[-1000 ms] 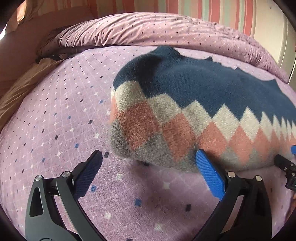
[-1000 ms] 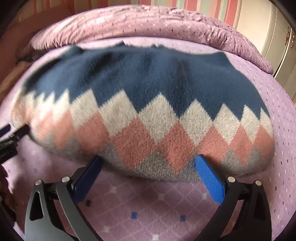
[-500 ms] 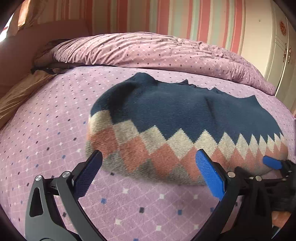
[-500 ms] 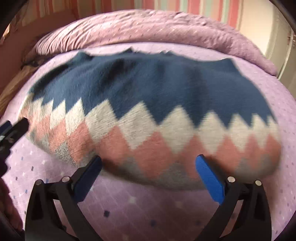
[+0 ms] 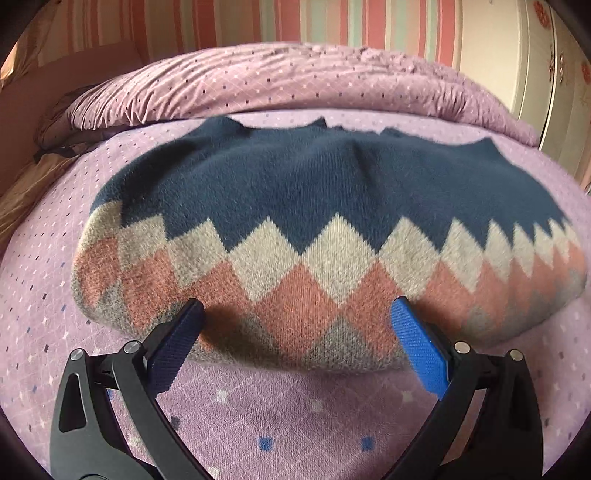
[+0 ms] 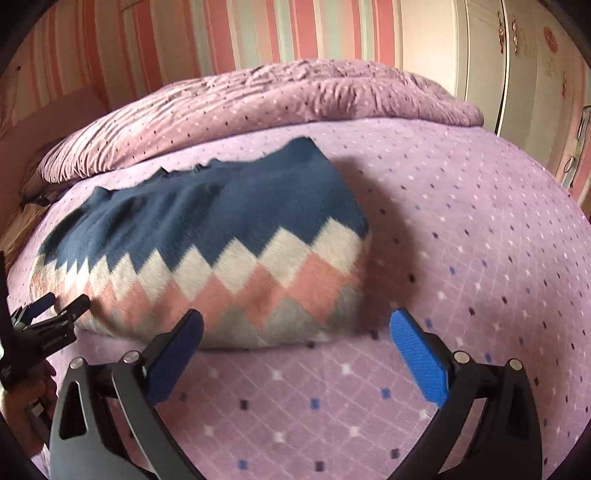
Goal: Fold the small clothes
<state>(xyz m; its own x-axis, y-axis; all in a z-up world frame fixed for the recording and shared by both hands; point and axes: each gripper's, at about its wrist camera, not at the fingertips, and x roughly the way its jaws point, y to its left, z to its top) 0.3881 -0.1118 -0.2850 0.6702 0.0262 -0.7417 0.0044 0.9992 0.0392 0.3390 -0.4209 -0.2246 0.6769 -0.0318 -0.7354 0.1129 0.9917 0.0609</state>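
Observation:
A small knitted sweater (image 5: 314,229), navy on top with cream, salmon and grey diamonds along the near hem, lies folded on the purple bed cover (image 5: 258,417). My left gripper (image 5: 295,339) stands open just in front of the hem's middle, nothing between its blue pads. In the right wrist view the sweater (image 6: 221,236) lies left of centre. My right gripper (image 6: 295,343) is open near the sweater's right front corner, its left pad (image 6: 173,350) before the hem. The left gripper (image 6: 55,310) shows there at the far left, open.
A rumpled purple duvet (image 5: 295,85) is heaped along the back of the bed. Striped wallpaper (image 6: 258,33) and white cupboard doors (image 6: 517,55) stand behind. Bare bed cover (image 6: 480,229) spreads to the right of the sweater. A hand (image 6: 26,391) holds the left gripper.
Both grippers drew back and rose from the hem. The left one shifted right toward the sweater's middle; the right one swung right, past the sweater's right corner. The sweater stayed in place.

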